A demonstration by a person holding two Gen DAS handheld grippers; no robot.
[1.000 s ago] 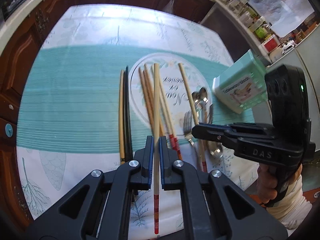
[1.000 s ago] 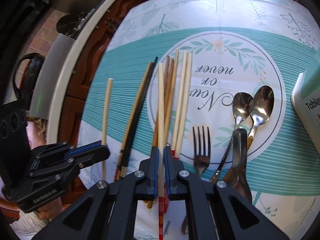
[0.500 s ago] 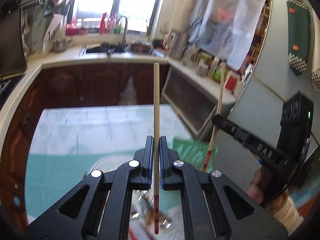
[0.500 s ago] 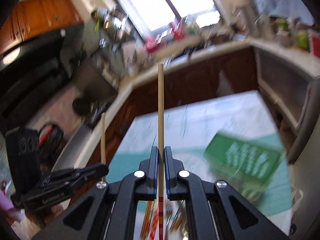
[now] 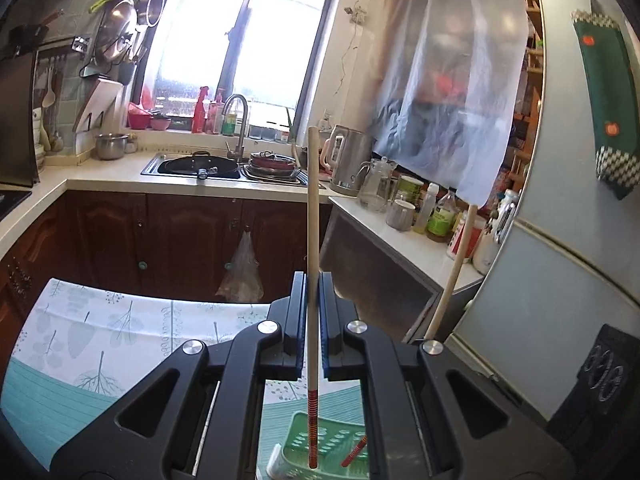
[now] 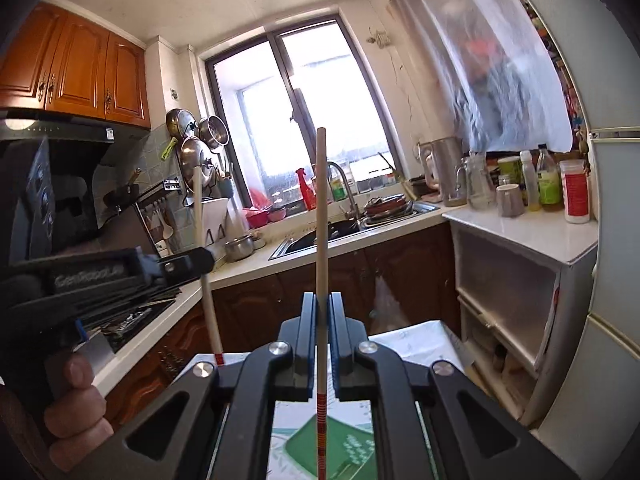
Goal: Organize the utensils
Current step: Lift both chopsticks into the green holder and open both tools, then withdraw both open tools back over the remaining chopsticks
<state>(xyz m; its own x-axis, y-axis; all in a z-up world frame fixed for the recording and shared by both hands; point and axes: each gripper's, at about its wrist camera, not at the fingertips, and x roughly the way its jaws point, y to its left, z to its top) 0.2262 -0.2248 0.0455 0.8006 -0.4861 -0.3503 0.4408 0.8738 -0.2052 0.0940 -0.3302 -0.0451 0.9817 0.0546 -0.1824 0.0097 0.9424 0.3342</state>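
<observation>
Kitchen surroundings filled both views: a bright window, a sink with a curved tap, dark wooden cabinet doors and a pale fridge off to the right of the left tool.

Left tool was pinched on a pale wooden chopstick, which stood upright between the blue pads; its plain end rose ahead of the tool, and its red-striped end hung behind the pads, over a green slotted basket lying below the tool. Beneath and to the left of that tool spread the bench, covered by a white cloth with leaf prints and a teal striped band.

Right tool was likewise clamped on a second chopstick, upright, with its red-banded end running back under the tool toward a green box on the cloth; the white print on that box was too blurred to read.

To the left of the right tool, a hand gripped the left tool's handle, and raised lettering on its body was too soft to read with certainty. From the left wrist view, the second chopstick slanted up to the right of the tool, and a dark housing with round holes showed at the lower right edge.
</observation>
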